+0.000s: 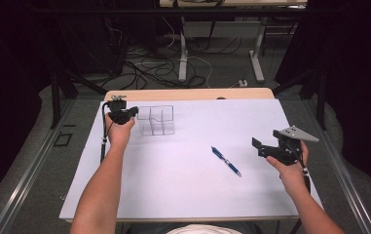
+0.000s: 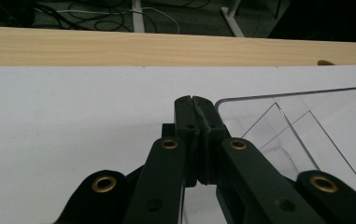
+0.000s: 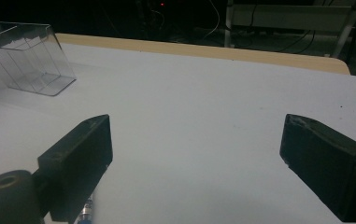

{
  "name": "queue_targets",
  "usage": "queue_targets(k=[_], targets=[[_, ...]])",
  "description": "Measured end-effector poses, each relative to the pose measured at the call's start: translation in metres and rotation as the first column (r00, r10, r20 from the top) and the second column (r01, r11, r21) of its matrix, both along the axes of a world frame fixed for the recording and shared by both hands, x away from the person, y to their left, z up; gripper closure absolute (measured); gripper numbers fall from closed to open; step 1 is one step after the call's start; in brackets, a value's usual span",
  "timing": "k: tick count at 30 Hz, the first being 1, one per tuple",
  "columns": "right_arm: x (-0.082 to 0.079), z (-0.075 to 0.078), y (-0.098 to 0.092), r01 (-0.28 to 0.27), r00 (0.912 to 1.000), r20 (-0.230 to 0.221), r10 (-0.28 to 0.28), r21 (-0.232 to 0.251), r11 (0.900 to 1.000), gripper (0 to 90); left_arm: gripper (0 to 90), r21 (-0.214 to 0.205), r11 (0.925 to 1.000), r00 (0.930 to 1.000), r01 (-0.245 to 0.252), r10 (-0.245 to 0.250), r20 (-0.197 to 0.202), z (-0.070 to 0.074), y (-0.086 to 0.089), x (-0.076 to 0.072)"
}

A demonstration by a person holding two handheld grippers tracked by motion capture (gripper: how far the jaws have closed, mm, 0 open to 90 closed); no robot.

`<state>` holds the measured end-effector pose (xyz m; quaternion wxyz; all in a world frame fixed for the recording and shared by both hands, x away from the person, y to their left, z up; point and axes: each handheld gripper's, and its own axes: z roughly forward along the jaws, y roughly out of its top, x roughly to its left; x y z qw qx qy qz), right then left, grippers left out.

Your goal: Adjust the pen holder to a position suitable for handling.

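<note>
Left gripper (image 2: 195, 100), matte black jaws clenched empty, sits just beside the clear, hard-edged plastic box (image 2: 306, 126); right gripper (image 3: 194, 154) stands released, slim blue pen (image 1: 226, 161) nearby to its left

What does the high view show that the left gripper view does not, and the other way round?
High view alone: the blue pen lying on the white table top, and the right gripper with its jaws open, apart from the pen. Left gripper view alone: the left gripper close up, its jaws shut together with nothing between them, beside the clear box's rim. Both: the clear compartment box and the wooden edge beyond the white top.
</note>
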<state>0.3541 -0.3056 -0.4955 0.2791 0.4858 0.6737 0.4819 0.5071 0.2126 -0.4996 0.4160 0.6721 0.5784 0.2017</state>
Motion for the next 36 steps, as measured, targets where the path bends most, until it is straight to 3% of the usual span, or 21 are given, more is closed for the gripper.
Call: queue_targets(k=[12, 36], targets=[[0.0, 0.0, 0.0, 0.003, 1.0, -0.007, -0.003, 0.003, 1.0, 10.5, 90.0, 0.0, 0.9994, 0.9993, 0.036, -0.036, 0.006, -0.001, -0.009, -0.002], [0.0, -0.001, 0.002, -0.005, 0.9999, -0.014, 0.005, 0.005, 1.0, 10.8, 90.0, -0.015, 0.9931, 0.9931, 0.116, -0.116, 0.014, -0.002, -0.046, -0.003]])
